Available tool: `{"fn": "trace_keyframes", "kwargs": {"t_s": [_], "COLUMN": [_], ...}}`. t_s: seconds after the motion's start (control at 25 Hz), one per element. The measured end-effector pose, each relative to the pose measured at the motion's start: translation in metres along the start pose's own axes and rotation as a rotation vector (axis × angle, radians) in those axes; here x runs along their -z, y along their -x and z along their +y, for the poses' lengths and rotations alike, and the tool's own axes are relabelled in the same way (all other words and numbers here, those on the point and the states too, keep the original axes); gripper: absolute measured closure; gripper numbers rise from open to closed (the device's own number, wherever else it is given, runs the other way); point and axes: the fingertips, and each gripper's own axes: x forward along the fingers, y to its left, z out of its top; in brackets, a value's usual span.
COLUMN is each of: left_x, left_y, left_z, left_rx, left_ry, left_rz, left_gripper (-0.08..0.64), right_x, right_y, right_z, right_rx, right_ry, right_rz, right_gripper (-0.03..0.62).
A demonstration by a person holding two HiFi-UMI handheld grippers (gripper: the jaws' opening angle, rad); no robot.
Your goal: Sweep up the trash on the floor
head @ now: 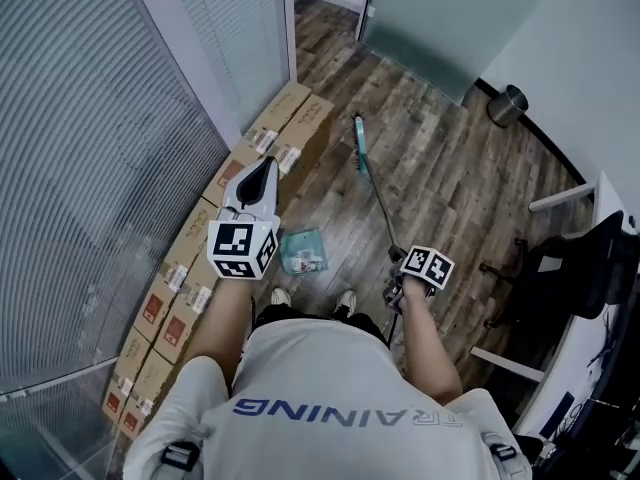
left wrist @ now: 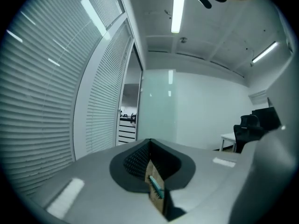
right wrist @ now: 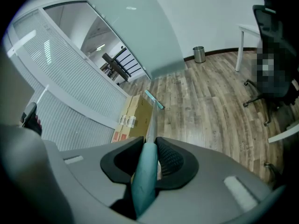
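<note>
Left claw (head: 266, 166): clenched on nothing, the jaws pressed together; it is raised in front of the person and points level toward the blinds of the glass wall (head: 90, 168).
Right claw (right wrist: 150, 148): grasping the broom handle (right wrist: 142, 183), with the teal grip sleeve pinched between both pads; it angles down toward the floor.
Broom head (head: 360, 148): teal, at the far end of the thin shaft, down by the wooden floor (head: 440, 178) just beside the nearest cardboard boxes (head: 290, 128); whether the bristles touch the boards cannot be told.
Dustpan (head: 303, 251): teal, lying on the floor just ahead of the person's shoes (head: 346, 301), between the two claws in the head view and apart from both.
Trash: a few pale scraps show inside the dustpan, too small to identify.
Boxes: a row standing along the foot of the glass wall, on the person's left.
Bin (head: 508, 105): a small metal one by the far wall, well apart from the broom.
Chair (head: 575, 268): a black office chair on the person's right, near a white table (head: 560, 199).
</note>
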Motion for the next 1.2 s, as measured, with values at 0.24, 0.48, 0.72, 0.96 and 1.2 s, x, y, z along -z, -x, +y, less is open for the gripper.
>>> {"fn": "trace_keyframes", "kwargs": {"t_s": [0.24,0.48,0.72,0.96,1.2], "left_x": [-0.013,-0.017,-0.013,-0.014,-0.011], "left_y": [0.008,0.011,0.015,0.018,0.017], "left_z": [-0.019,-0.03,-0.028,-0.024,-0.029], "left_rx": [0.034,0.047,0.047,0.041,0.049], "left_ry": [-0.005,-0.013,-0.019,-0.011,-0.015], "left_rz": [-0.027,-0.023,-0.016,-0.017,-0.016], "left_gripper": [0.557,0.557,0.557,0.557,0.557], "right_x": [-0.021,-0.037,-0.032,-0.026,-0.027], "right_y": [0.012,0.02,0.016,0.019,0.019], "right_z": [0.023,0.032,0.024,0.02,0.019], "right_rx": [-0.033,-0.047,-0.041,-0.038,-0.046], "right_ry": [0.038,0.056,0.034,0.022,0.028], "right_rz": [-0.056,-0.091,-0.078,-0.075,-0.077], "right_gripper": [0.485,0.485,0.485,0.485,0.485]}}
